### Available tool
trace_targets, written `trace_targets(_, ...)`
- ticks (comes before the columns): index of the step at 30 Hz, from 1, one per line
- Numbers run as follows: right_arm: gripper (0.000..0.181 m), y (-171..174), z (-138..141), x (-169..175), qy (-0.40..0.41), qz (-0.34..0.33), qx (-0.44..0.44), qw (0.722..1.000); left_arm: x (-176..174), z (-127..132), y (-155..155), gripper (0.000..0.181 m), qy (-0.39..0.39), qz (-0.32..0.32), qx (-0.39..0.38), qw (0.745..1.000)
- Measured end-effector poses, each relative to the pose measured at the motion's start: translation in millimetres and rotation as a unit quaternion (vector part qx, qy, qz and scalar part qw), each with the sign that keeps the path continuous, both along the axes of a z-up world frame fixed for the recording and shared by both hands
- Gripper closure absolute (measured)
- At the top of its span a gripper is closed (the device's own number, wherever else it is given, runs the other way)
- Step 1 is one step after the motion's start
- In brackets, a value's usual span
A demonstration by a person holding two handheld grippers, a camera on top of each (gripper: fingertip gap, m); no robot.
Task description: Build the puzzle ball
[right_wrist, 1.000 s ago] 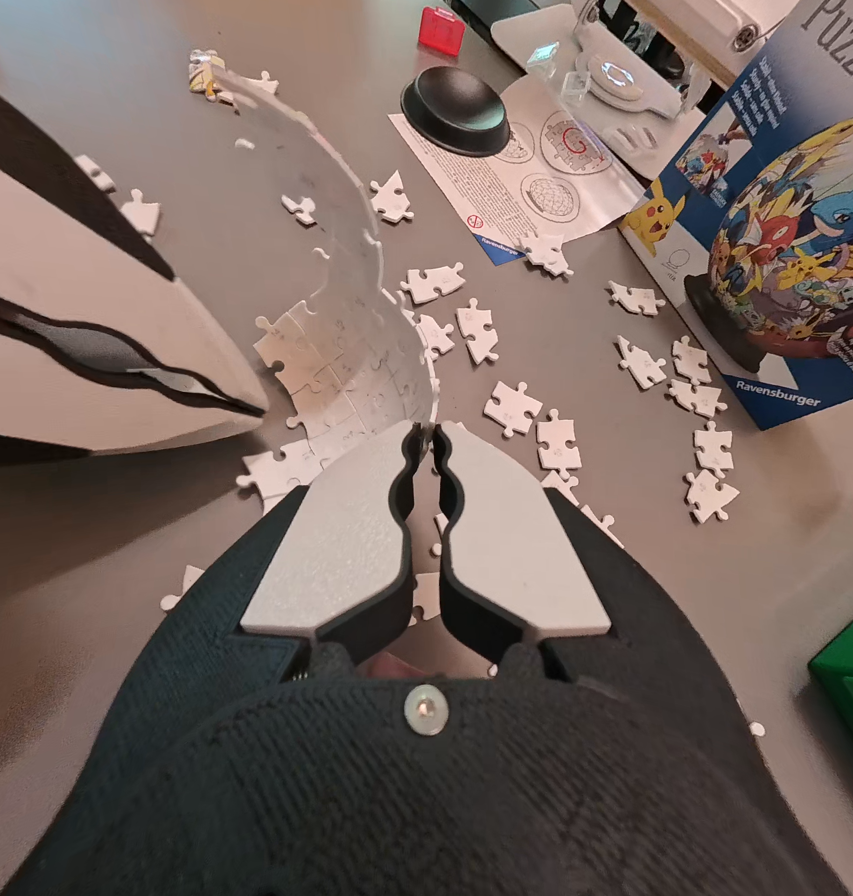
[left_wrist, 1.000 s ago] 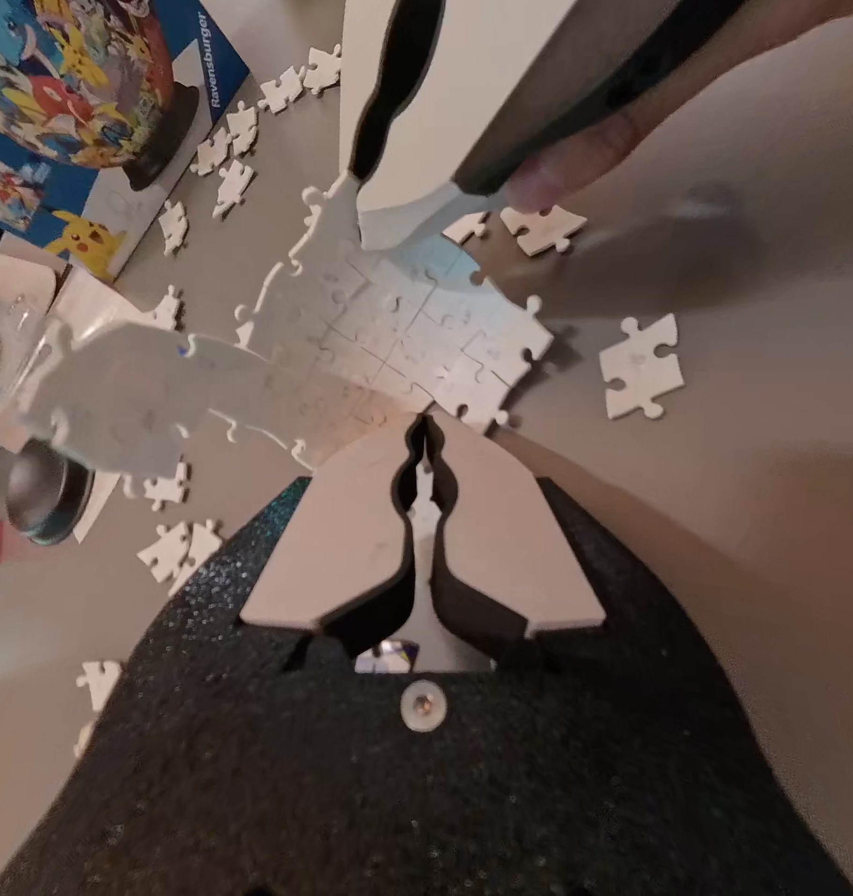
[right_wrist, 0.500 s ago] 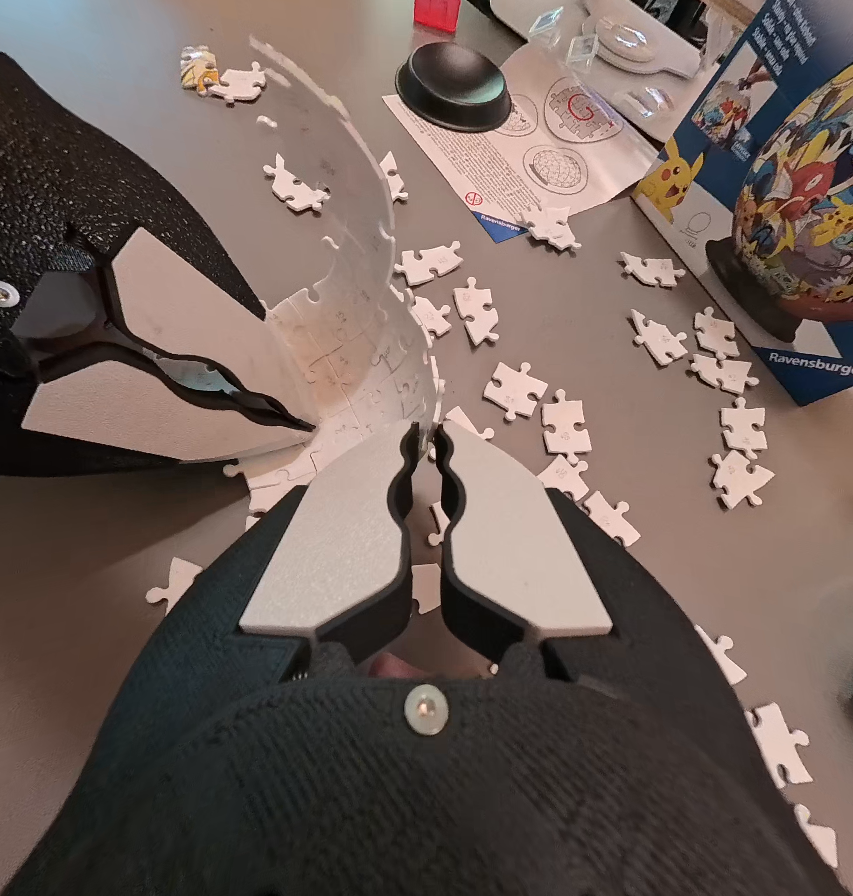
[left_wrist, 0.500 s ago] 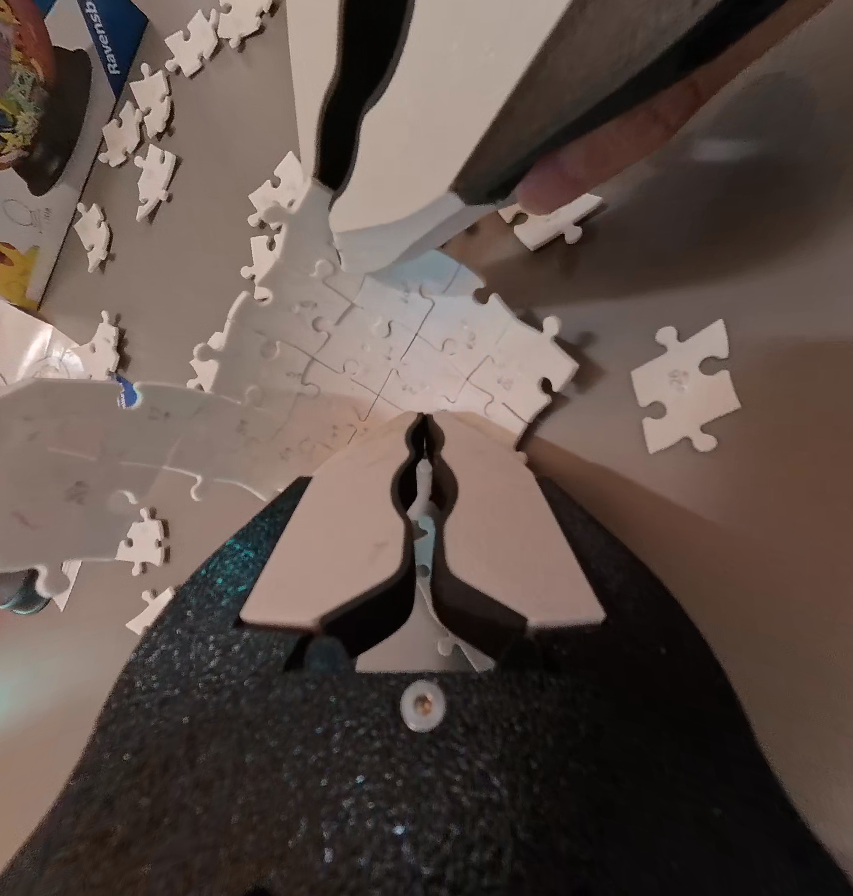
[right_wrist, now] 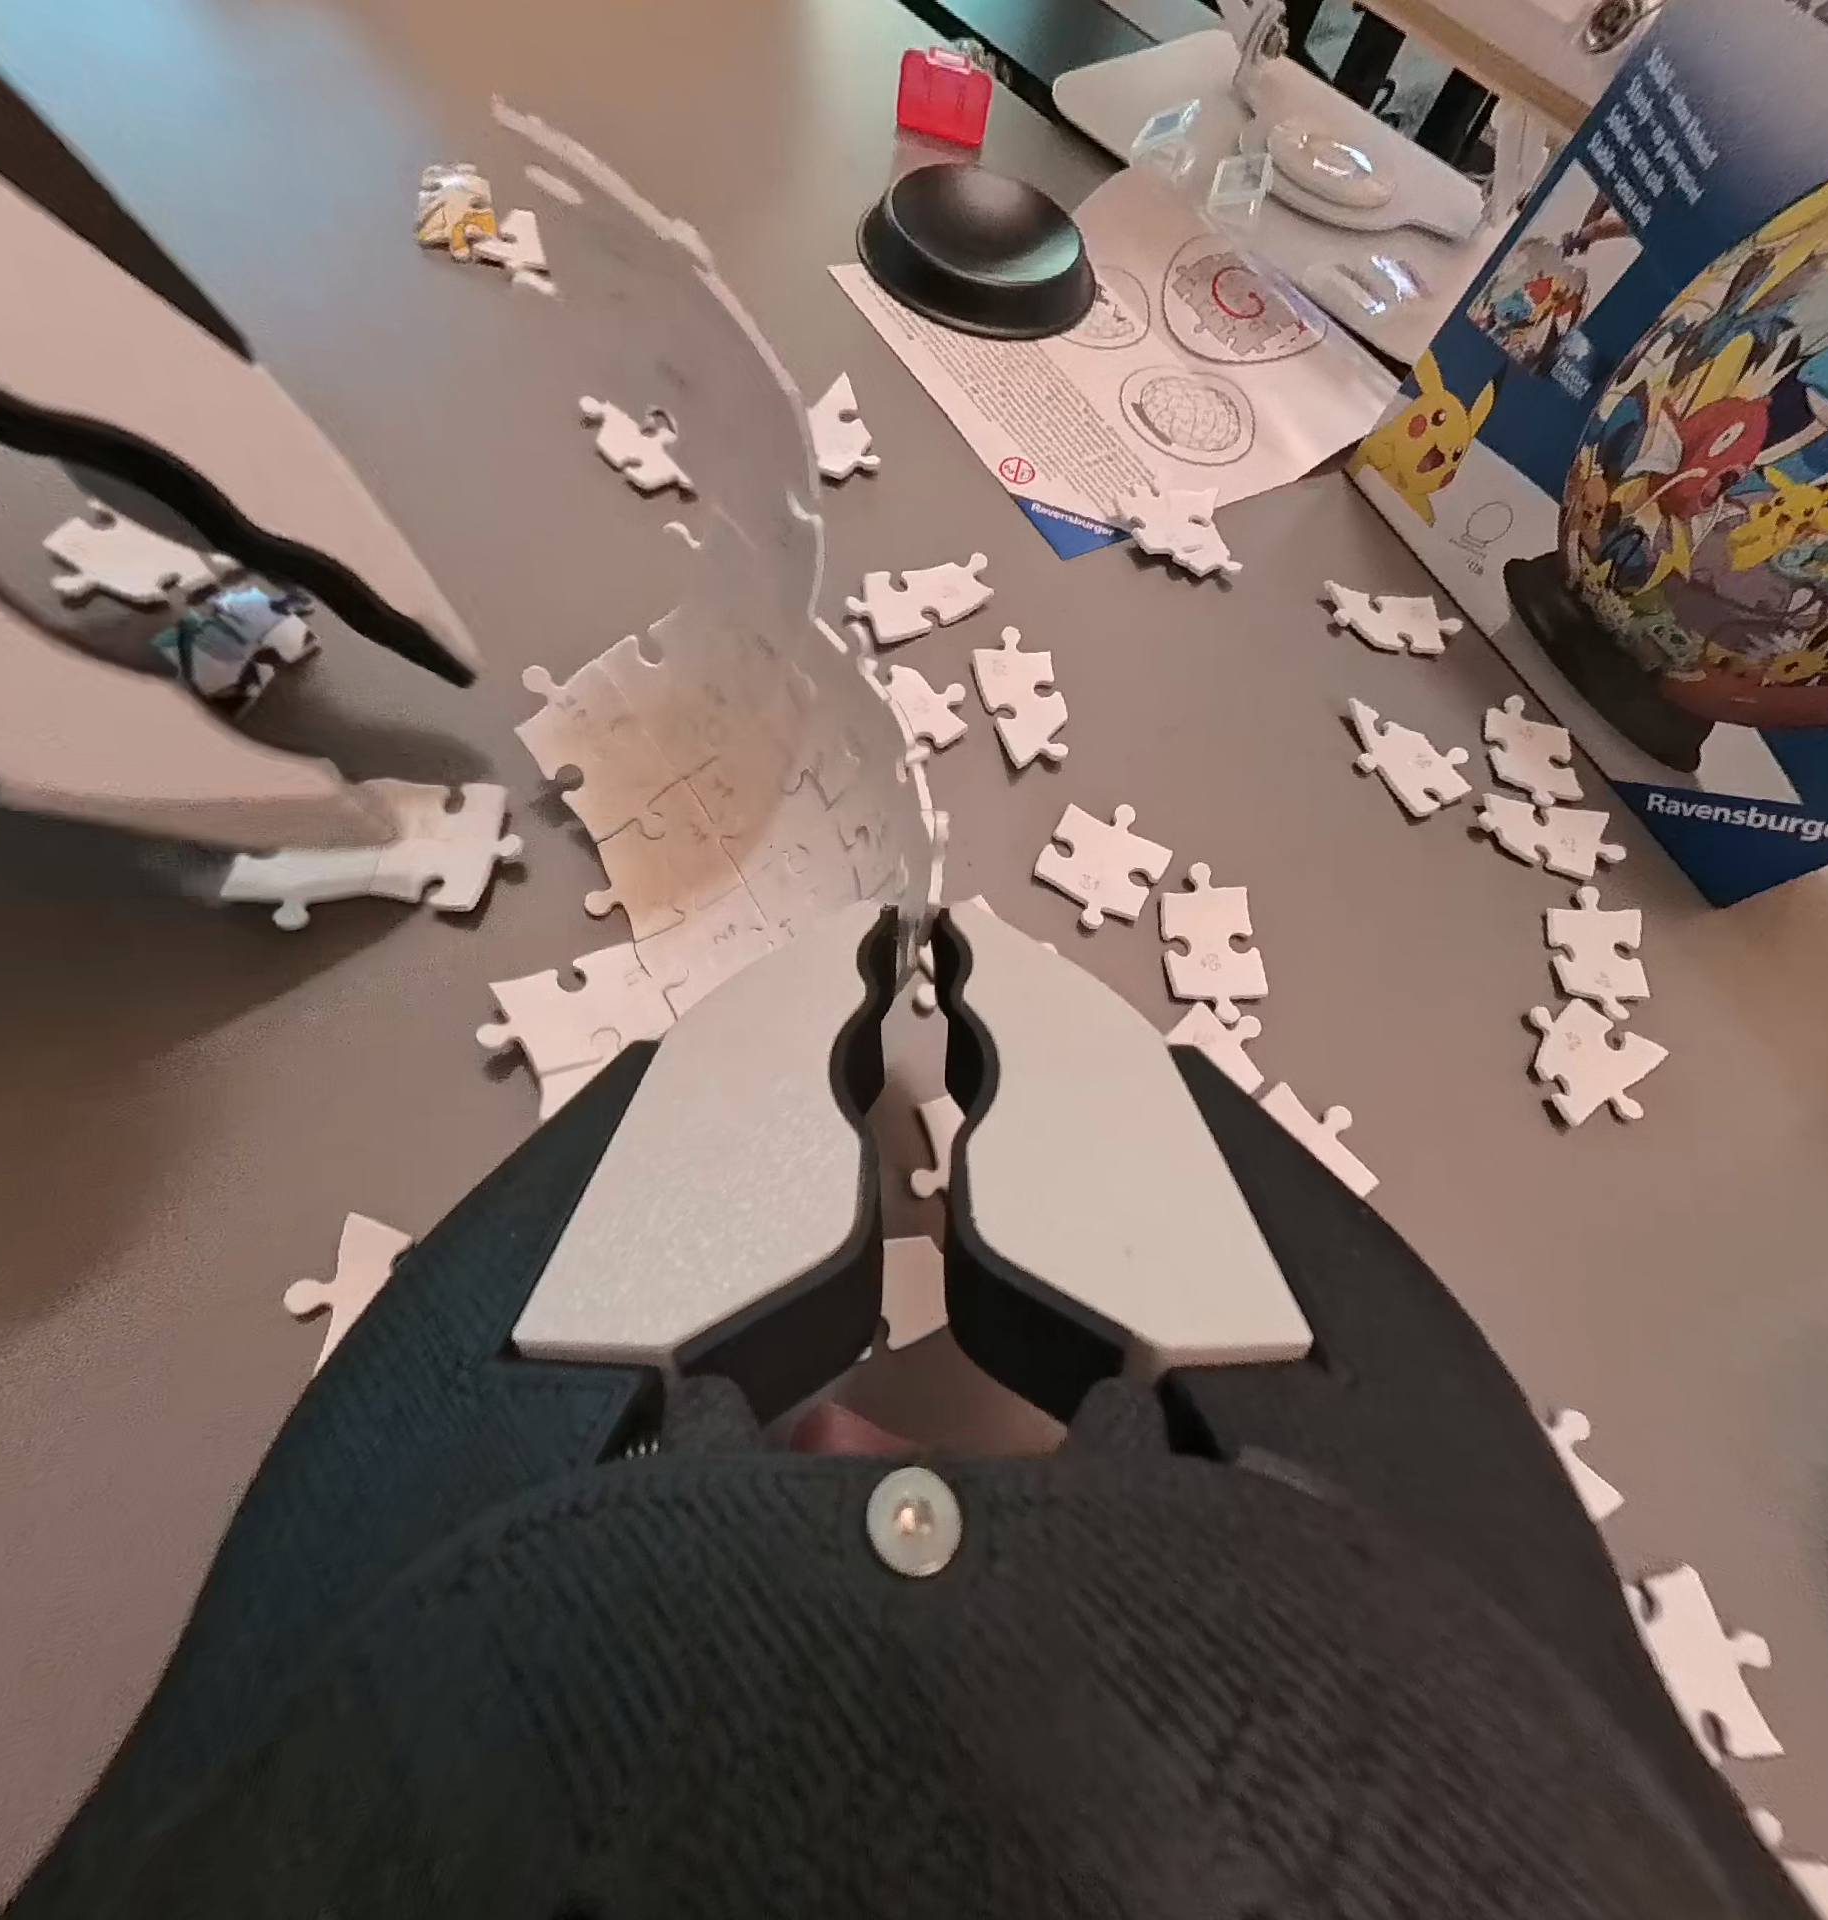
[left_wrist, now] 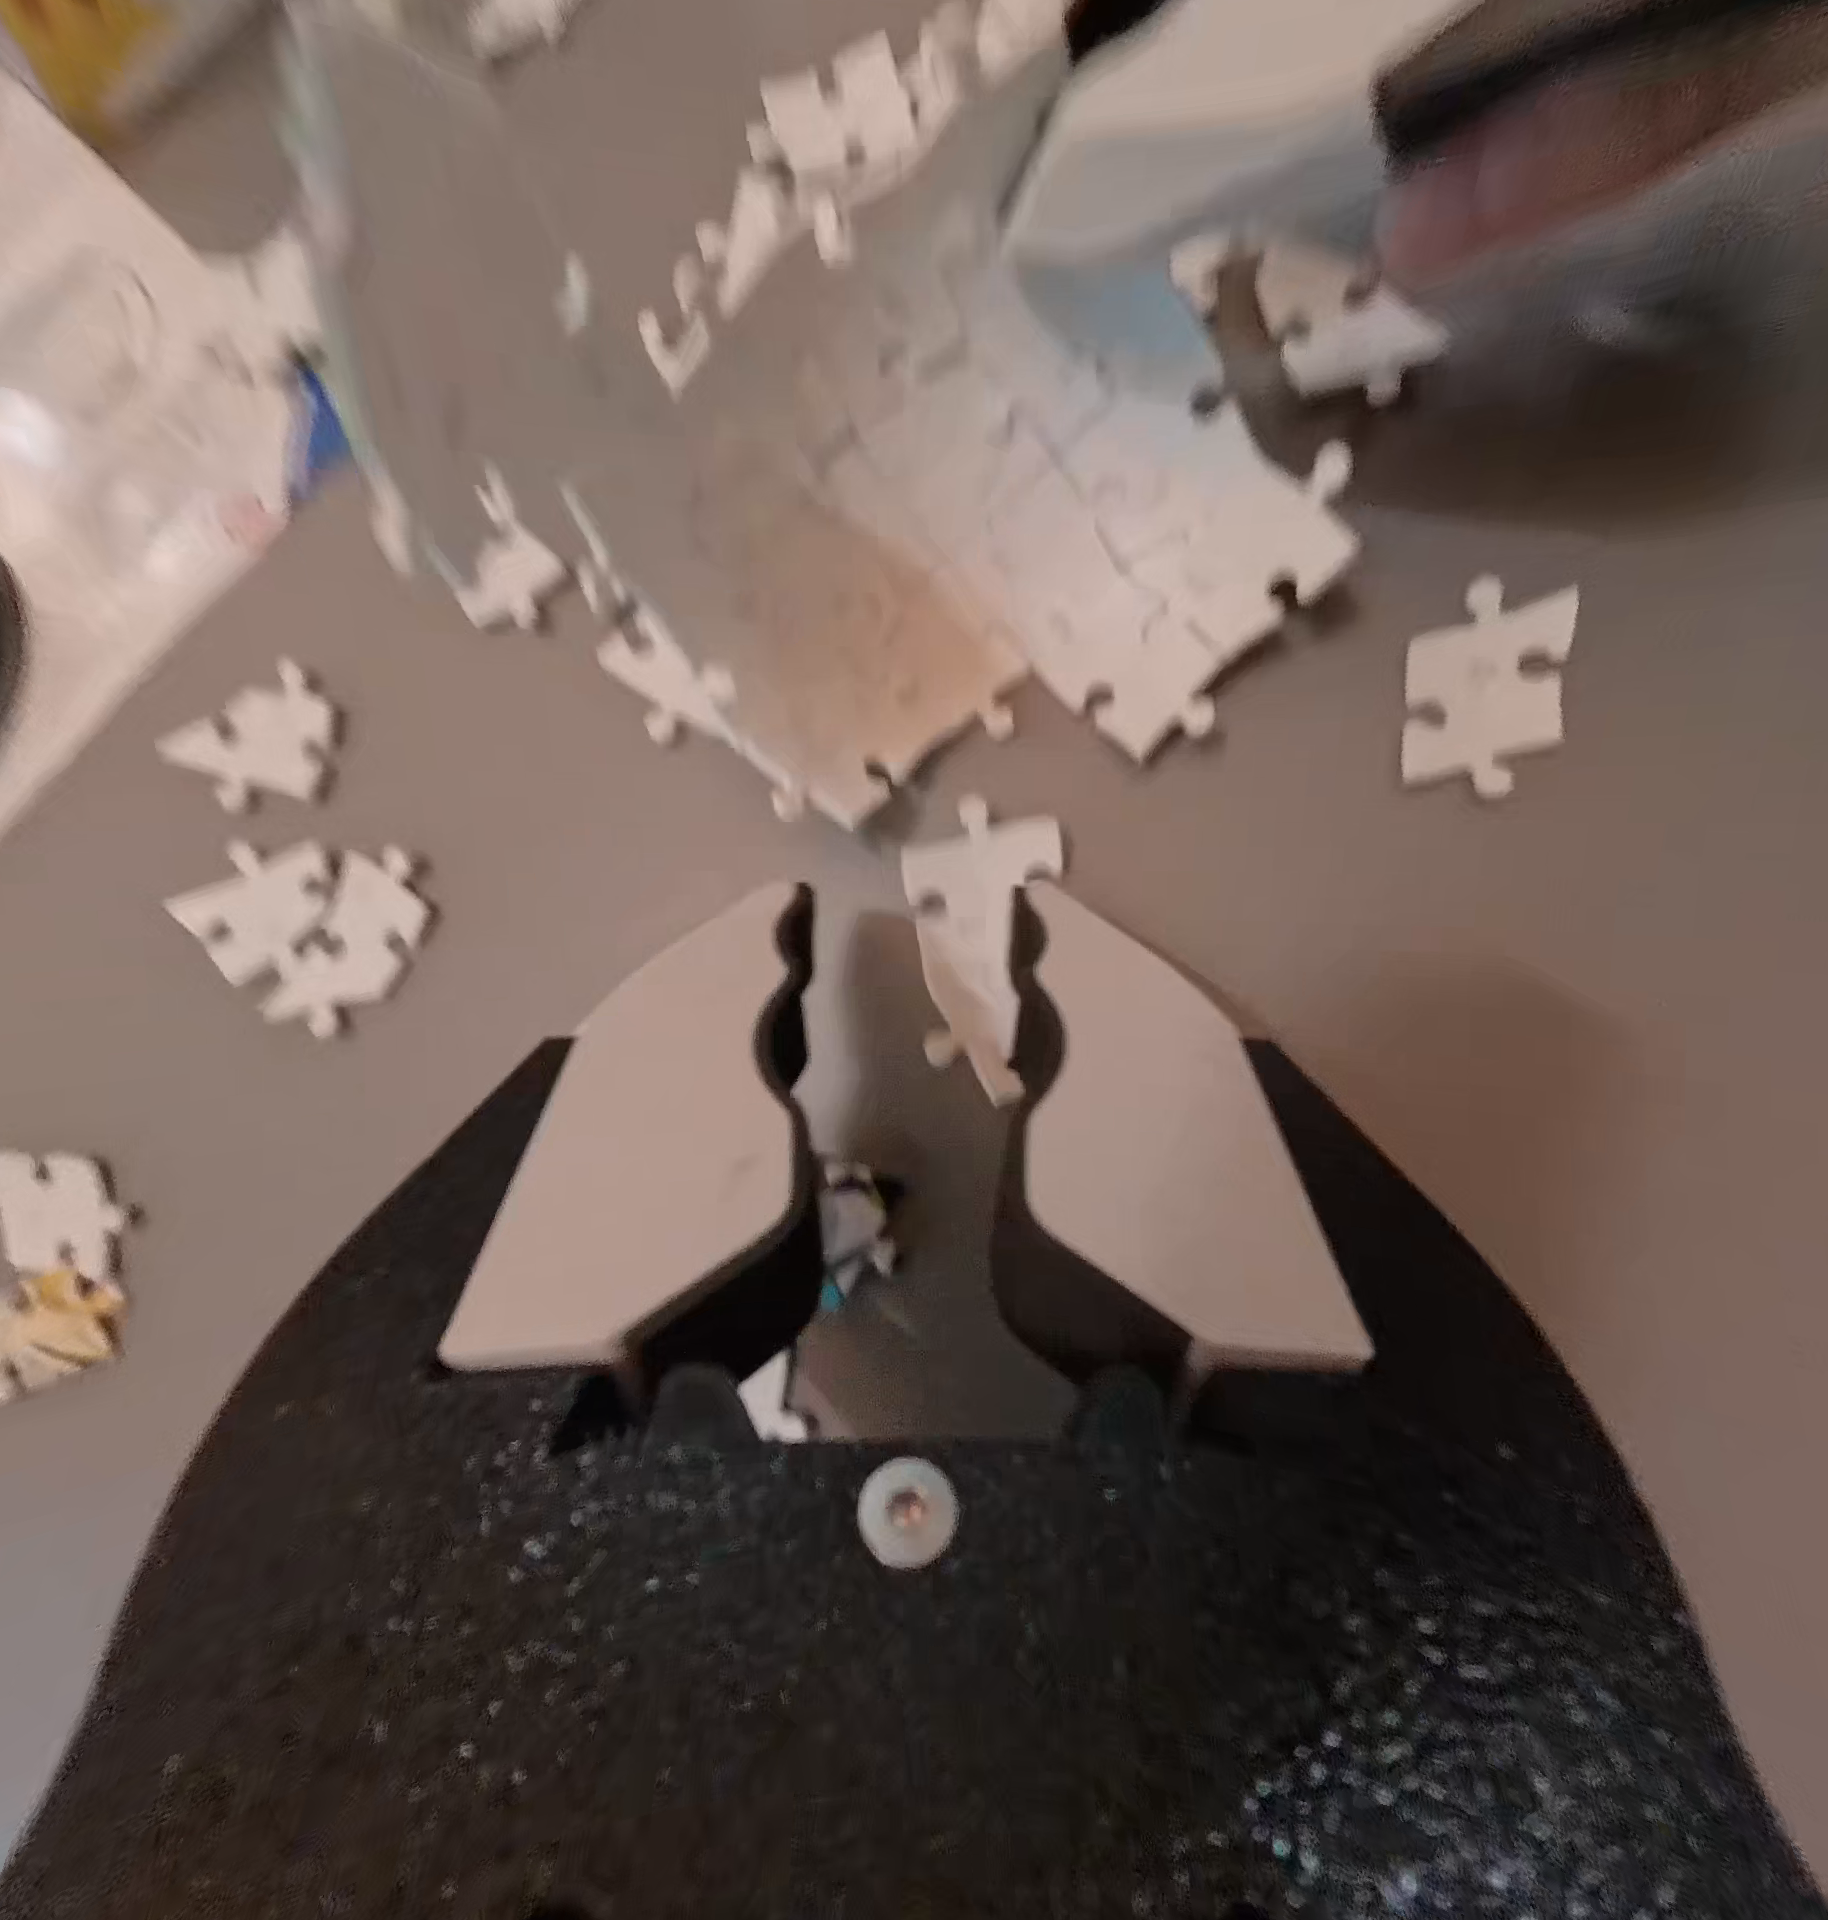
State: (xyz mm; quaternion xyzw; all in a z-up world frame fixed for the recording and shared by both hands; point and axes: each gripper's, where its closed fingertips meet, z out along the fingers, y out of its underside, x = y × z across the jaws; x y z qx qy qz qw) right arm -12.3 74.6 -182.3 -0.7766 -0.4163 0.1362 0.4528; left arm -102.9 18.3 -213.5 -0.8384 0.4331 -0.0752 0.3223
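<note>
The partly built puzzle ball (right_wrist: pixel 723 748) is a curved white shell standing on the grey table, its blank inner side toward me; it is blurred in the left wrist view (left_wrist: pixel 993 540). My right gripper (right_wrist: pixel 915 920) is shut on the shell's near edge. It shows blurred at the top right of the left wrist view (left_wrist: pixel 1149 208). My left gripper (left_wrist: pixel 915 899) is open, a little back from the shell. A single white piece (left_wrist: pixel 977 956) lies between its fingertips, against the right finger. In the right wrist view the left gripper (right_wrist: pixel 416 748) is open at the left, with that piece (right_wrist: pixel 411 852) at its lower fingertip.
Several loose white pieces (right_wrist: pixel 1097 862) lie scattered right of the shell, and more on the left (left_wrist: pixel 297 935). The puzzle box (right_wrist: pixel 1720 468) stands at the right. A black stand (right_wrist: pixel 967 249) rests on the instruction sheet (right_wrist: pixel 1149 416). Behind are a red item (right_wrist: pixel 946 88) and clear plastic parts (right_wrist: pixel 1315 177). The left gripper's tips are roughly 11 cm from the right gripper's. The red item (right_wrist: pixel 946 88) is about 35 cm from my left fingertips.
My left gripper has opened, let go of the shell and drawn back from it; a single piece now lies between its fingers. My right gripper stays shut on the shell.
</note>
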Motion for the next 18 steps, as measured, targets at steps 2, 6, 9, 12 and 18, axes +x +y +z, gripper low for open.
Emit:
trace_targets(2, 0.175, 0.3, -0.5, -1.0, 0.008, 0.001, -0.003, 1.0, -7.0, -7.3, -6.8, 0.133, 0.004, 0.013, -0.017, 1.0)
trace_targets(6, 0.175, -0.4, 0.1, -1.2, 0.01, 0.006, 0.001, 1.0, -7.7, -8.1, -7.9, 0.134, -0.002, 0.023, -0.019, 1.0)
trace_targets(9, 0.175, 0.2, 4.1, -3.4, 0.008, 0.011, 0.027, 1.0, -4.7, -8.3, -7.6, 0.136, 0.003, 0.017, -0.019, 1.0)
trace_targets(12, 0.176, -0.2, 9.6, -7.8, 0.004, 0.025, 0.062, 0.998, -3.1, -8.5, -8.0, 0.14, 0.008, 0.009, -0.021, 1.0)
trace_targets(18, 0.176, -0.5, 15.3, -14.9, -0.023, 0.042, 0.124, 0.991, -5.0, -3.8, -7.5, 0.139, 0.011, 0.026, -0.015, 0.999)
